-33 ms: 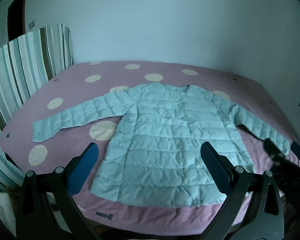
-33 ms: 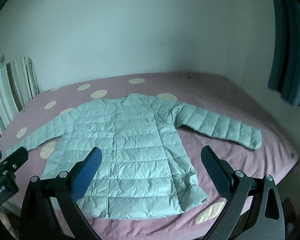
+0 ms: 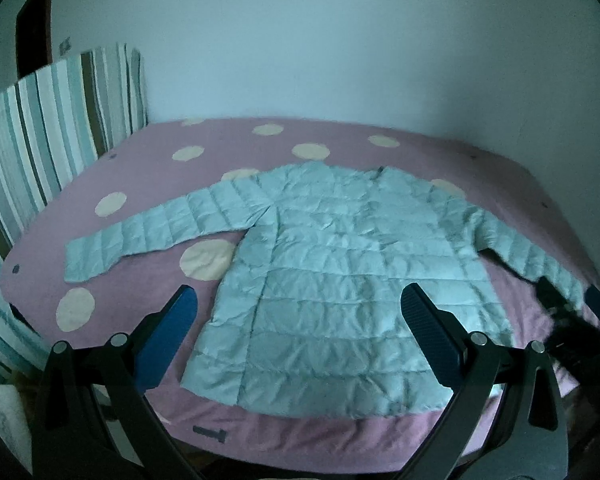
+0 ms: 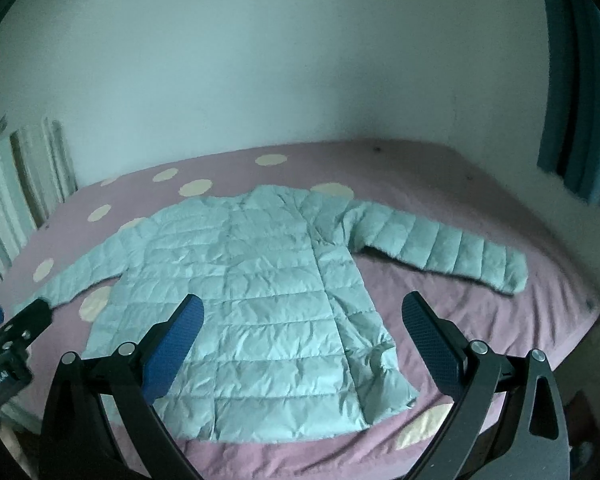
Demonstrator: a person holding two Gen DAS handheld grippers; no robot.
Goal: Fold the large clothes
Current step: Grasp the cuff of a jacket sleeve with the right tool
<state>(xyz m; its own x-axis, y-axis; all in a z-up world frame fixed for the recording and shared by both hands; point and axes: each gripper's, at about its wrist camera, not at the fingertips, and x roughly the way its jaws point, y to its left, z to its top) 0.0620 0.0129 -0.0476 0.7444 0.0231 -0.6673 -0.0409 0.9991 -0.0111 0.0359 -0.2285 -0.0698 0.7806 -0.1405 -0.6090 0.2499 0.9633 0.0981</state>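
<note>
1. Left wrist view: left gripper [image 3: 300,312] spread wide, grasping nothing, hovering above the near hem of the jacket [image 3: 340,280]; blue ribbed pads on black fingers [image 3: 168,344].
2. Right wrist view: right gripper [image 4: 300,320] likewise spread and empty, poised over the lower right half of the jacket [image 4: 260,300].
3. Jacket lying flat on the bed [image 3: 148,184], collar toward the far wall, both sleeves stretched sideways; hem close to the near bed edge, with only a narrow strip of sheet showing below it.
4. Open sheet all around: broad room beyond the collar, room past the left cuff [image 3: 80,260], less past the right cuff [image 4: 508,276], which ends near the bed's right edge.
5. Pale blue-green quilted shell, stitched in horizontal puffy bands, slightly crumpled; seam or front closure running collar to hem.
6. Pink sheet with cream round dots, faintly wrinkled at the right side.
7. Striped cloth [image 3: 40,140] standing upright along the left bed edge; blue curtain [image 4: 572,100] hanging at the far right; plain pale wall [image 3: 300,60] behind.
8. Small dark marks on the sheet near the front edge, possibly a printed label, too blurred to read.
9. Each gripper visible at the margin of the other's view, well apart.
</note>
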